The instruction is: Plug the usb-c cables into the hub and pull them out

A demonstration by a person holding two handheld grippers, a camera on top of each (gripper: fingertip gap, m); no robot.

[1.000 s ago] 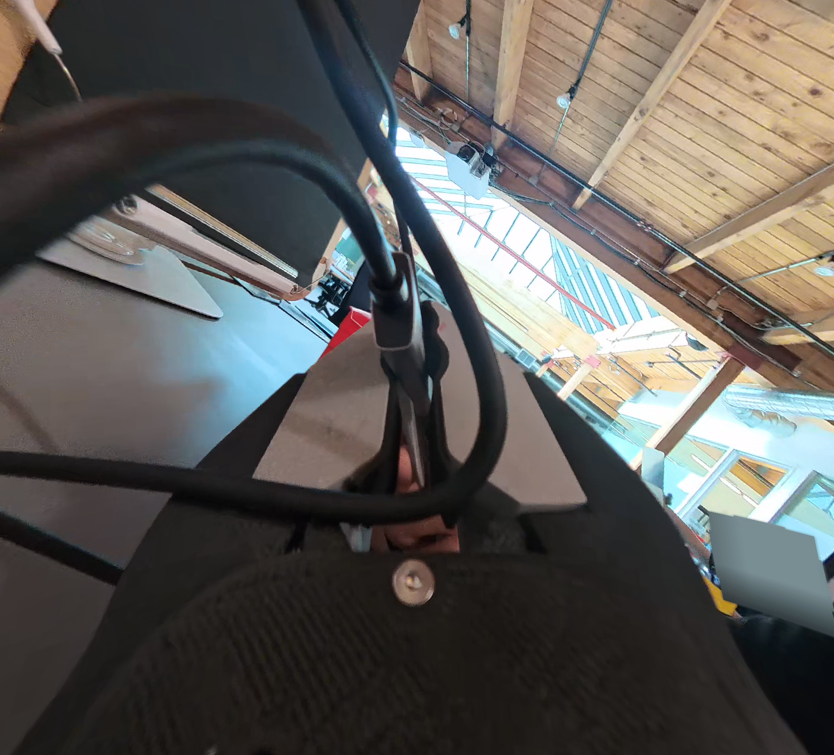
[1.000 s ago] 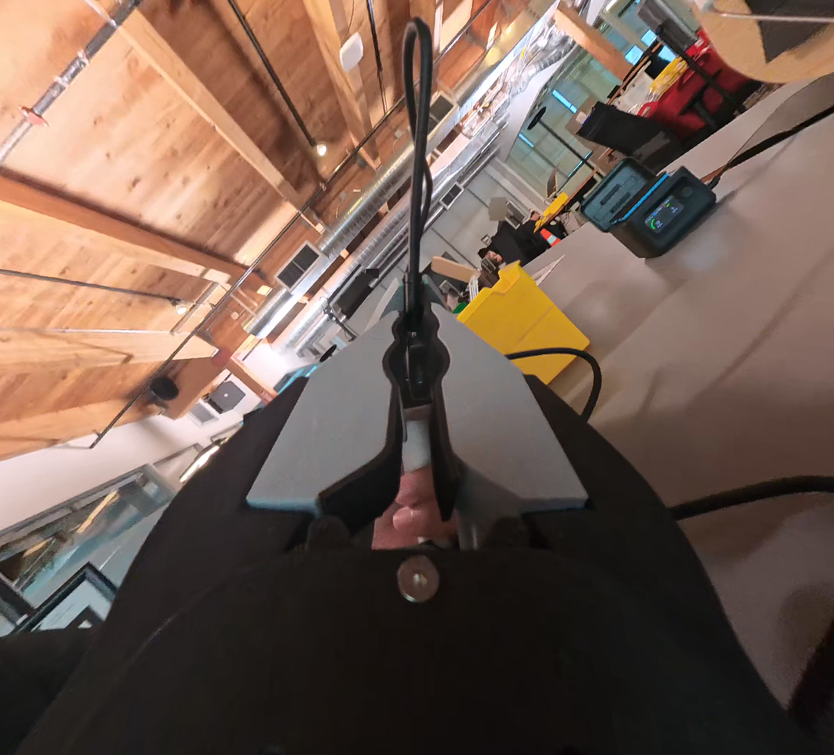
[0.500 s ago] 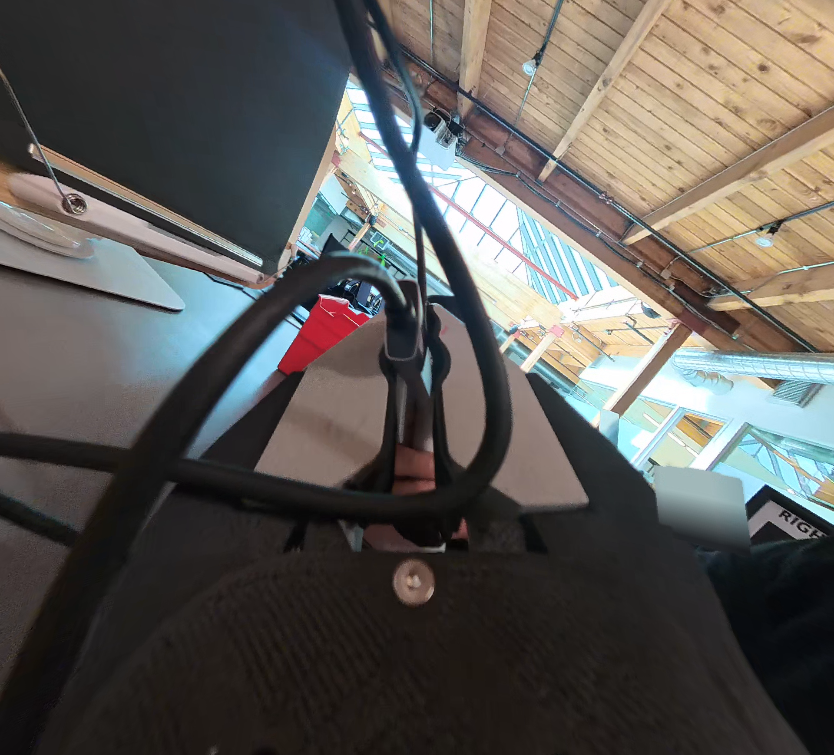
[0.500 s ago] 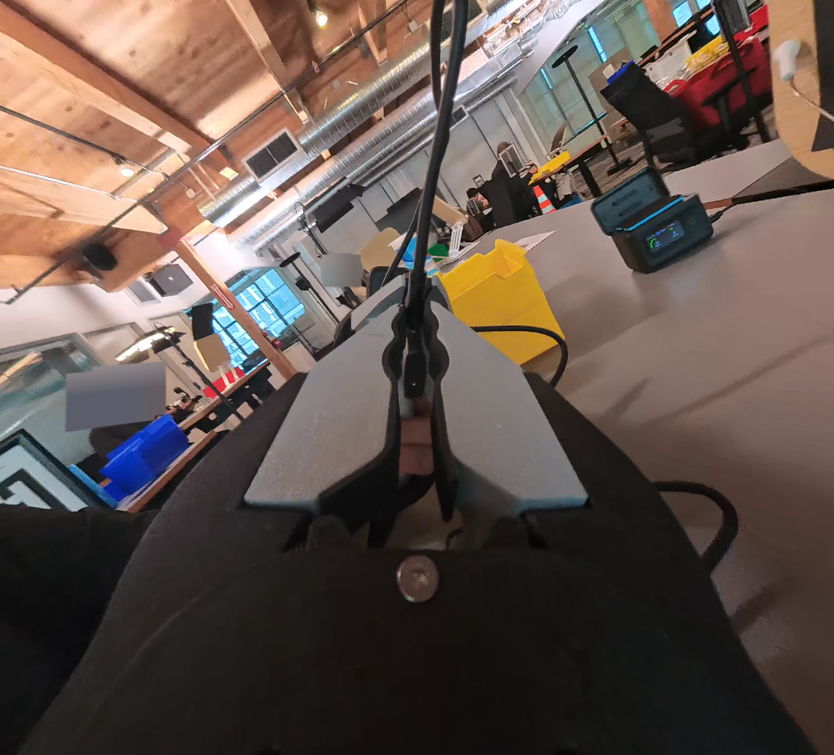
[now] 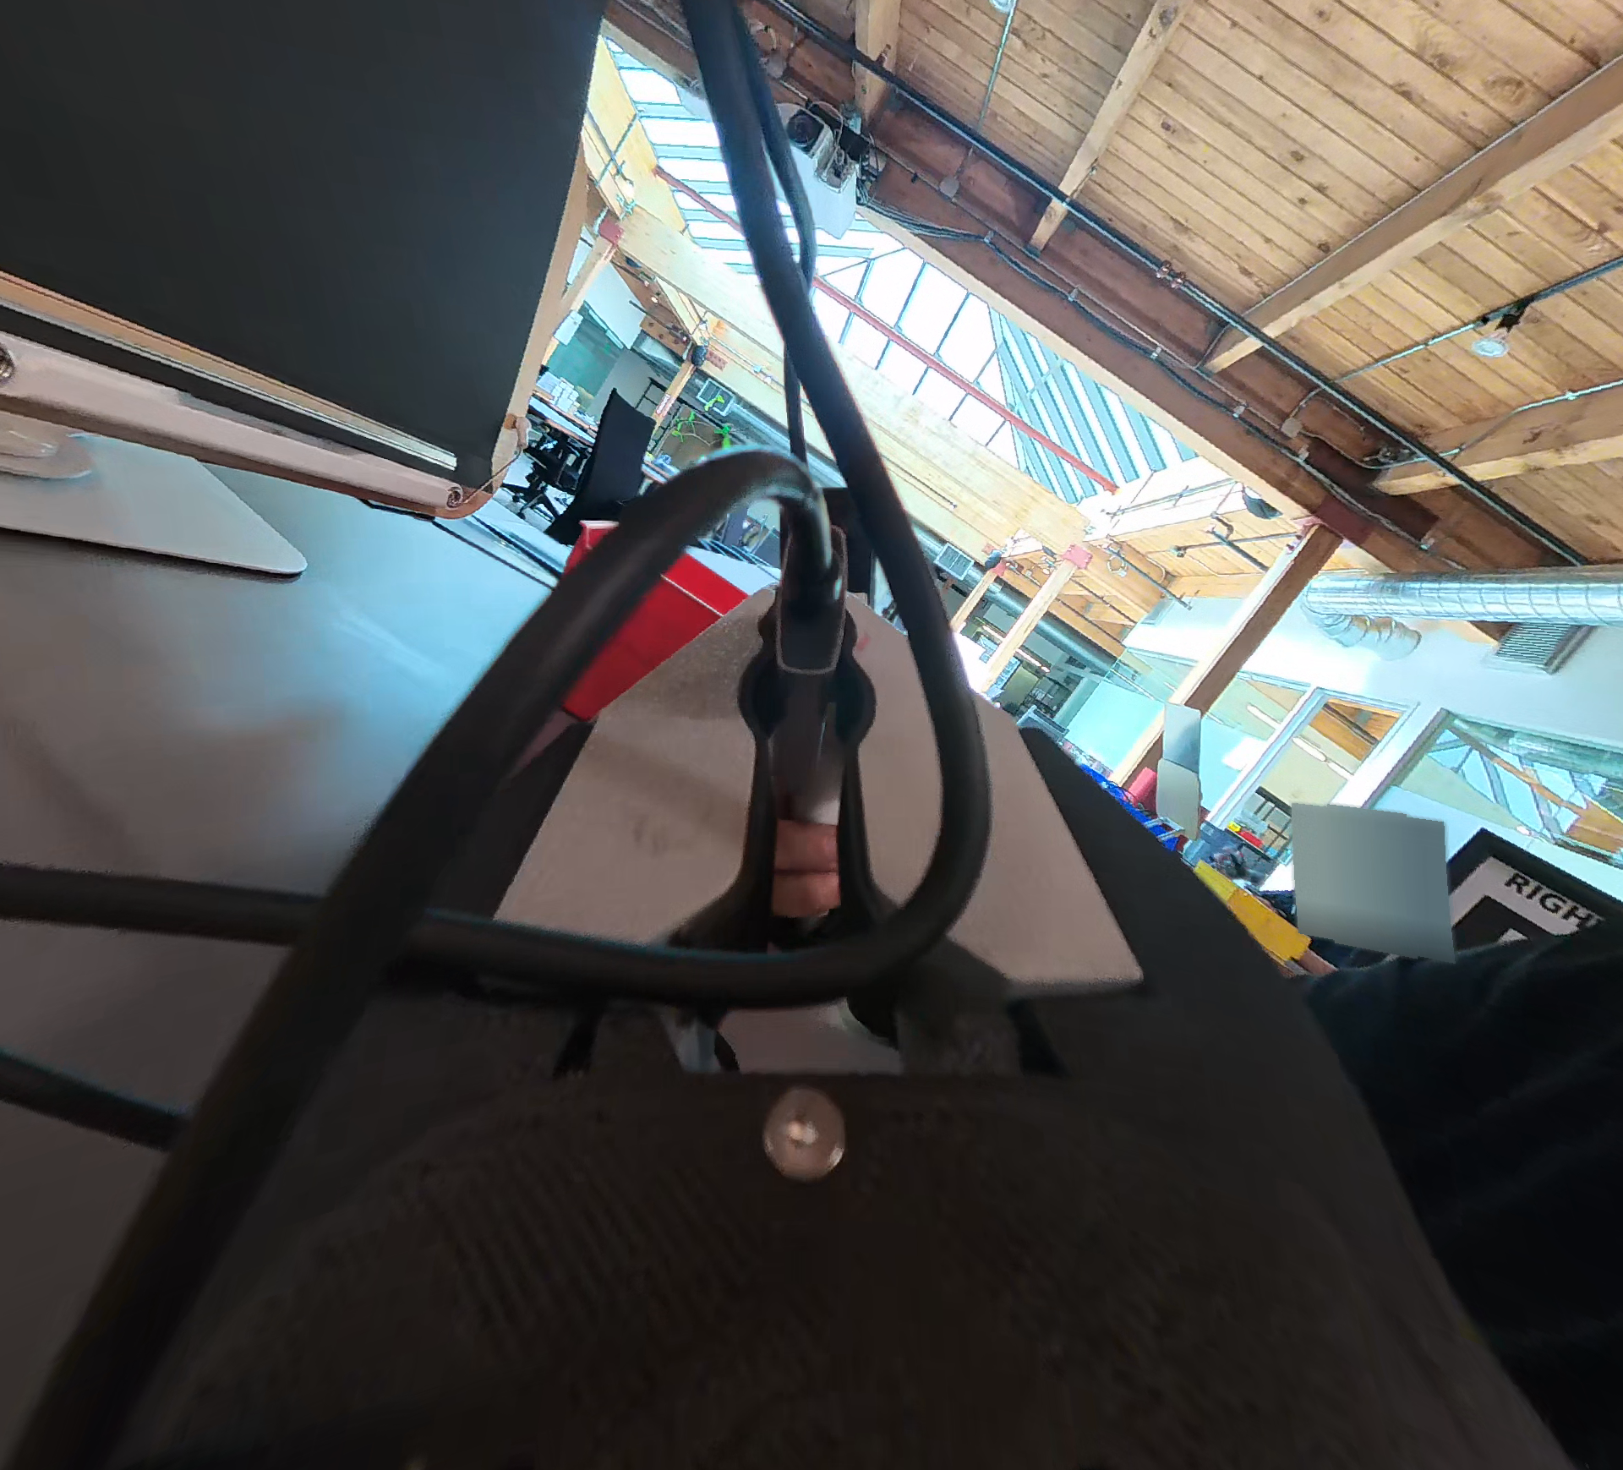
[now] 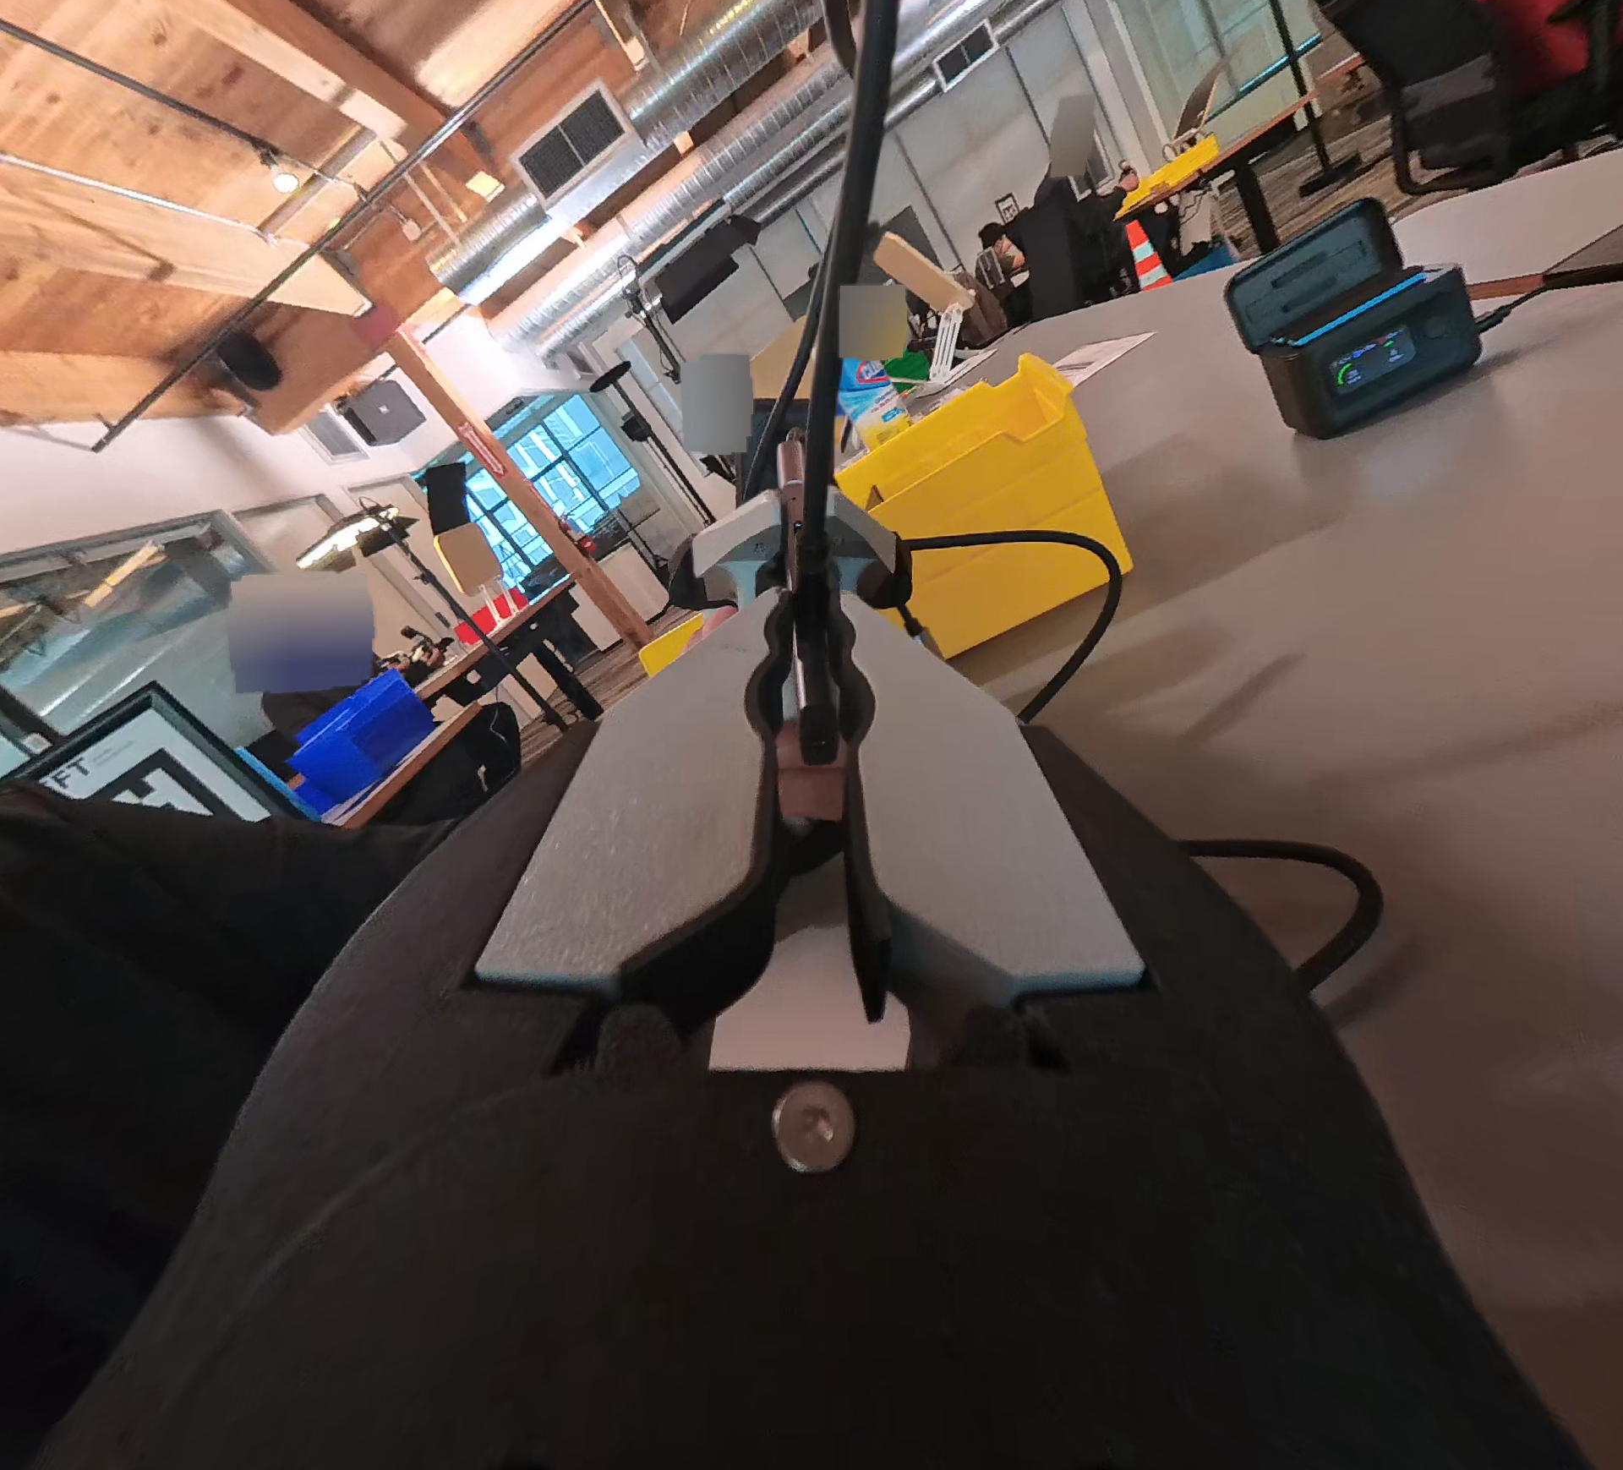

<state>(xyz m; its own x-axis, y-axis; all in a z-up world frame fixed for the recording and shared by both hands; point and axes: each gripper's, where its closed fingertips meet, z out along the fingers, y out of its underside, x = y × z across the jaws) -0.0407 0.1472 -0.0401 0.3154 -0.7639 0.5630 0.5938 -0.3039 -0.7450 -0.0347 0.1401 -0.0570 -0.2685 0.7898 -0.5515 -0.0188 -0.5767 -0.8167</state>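
My left gripper [image 5: 808, 668] is shut on a slim dark grey hub [image 5: 804, 629], held edge-on above the grey table [image 5: 220, 725]. A black cable [image 5: 667, 541] arcs out of the hub's top and down to the left. My right gripper [image 6: 812, 664] is shut on the black plug [image 6: 818, 725] of a USB-C cable [image 6: 847, 268], which rises out of the top of the frame. In the right wrist view the left gripper [image 6: 795, 550] shows just beyond my fingertips, facing me. Whether plug and hub touch is hidden.
A thick black cable [image 5: 615, 958] loops across the left gripper's body. A dark monitor [image 5: 263, 110] on a silver base [image 5: 149, 506] stands at the left, a red bin [image 5: 650, 620] behind. A yellow bin [image 6: 992, 497] and a black box with a screen [image 6: 1352, 348] sit on the table [image 6: 1317, 637]. Only a small space, under 4 cm, lies between the two pairs of fingers.
Both views have tilted down from the ceiling toward the room and table. The left gripper now shows right in front of the right gripper. Both grips are unchanged.
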